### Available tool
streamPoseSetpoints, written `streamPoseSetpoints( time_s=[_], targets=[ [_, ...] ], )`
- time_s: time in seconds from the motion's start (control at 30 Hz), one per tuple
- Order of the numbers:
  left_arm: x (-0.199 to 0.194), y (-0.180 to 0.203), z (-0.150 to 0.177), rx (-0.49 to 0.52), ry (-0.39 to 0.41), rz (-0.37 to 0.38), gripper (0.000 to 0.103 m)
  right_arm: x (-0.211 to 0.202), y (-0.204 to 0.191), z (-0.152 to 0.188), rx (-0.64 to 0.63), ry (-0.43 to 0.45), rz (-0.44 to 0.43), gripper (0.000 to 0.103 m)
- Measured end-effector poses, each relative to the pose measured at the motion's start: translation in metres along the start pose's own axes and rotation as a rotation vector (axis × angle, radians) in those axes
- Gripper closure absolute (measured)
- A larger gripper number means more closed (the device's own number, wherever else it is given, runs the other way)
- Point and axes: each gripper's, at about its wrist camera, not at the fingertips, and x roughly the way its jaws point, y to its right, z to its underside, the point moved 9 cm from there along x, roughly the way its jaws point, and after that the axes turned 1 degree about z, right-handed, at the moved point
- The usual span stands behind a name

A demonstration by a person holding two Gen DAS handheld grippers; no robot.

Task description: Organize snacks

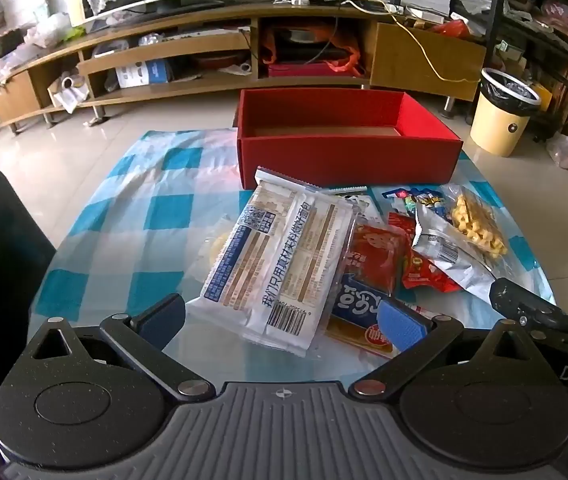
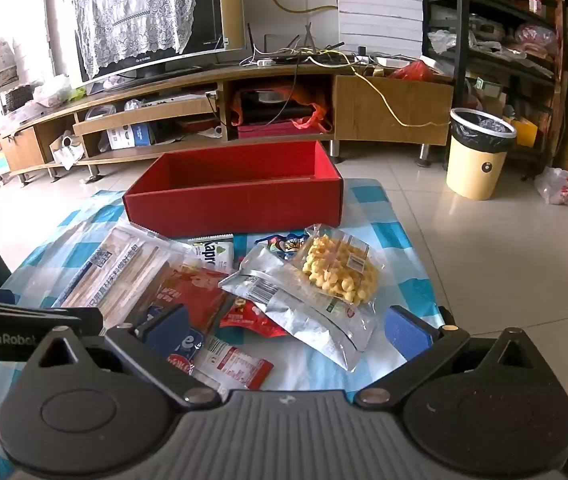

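1. So, my left gripper (image 1: 282, 320) is wide open over the white packet (image 1: 280, 256), holding nothing.
2. My right gripper (image 2: 286, 330) gapes over the silver bag (image 2: 304, 304).
3. Snacks lie before the red box (image 1: 348, 156), maybe empty; next I grab one.

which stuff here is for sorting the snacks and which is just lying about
For the job: red box; white wafer pack; yellow puffs bag; silver pouch; red packet.

Just around: bin; TV; TV stand; checked cloth.
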Motion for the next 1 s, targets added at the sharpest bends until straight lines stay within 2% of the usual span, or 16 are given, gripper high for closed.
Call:
streamPoseSetpoints(
  time_s=[1.0],
  targets=[
    [0.0022, 0.0004, 0.0049, 0.015, -0.014, -0.010, 0.000, 0.0048, -0.0012, 0.0062, -0.002, -0.039, 0.000, 0.002]
  ],
)
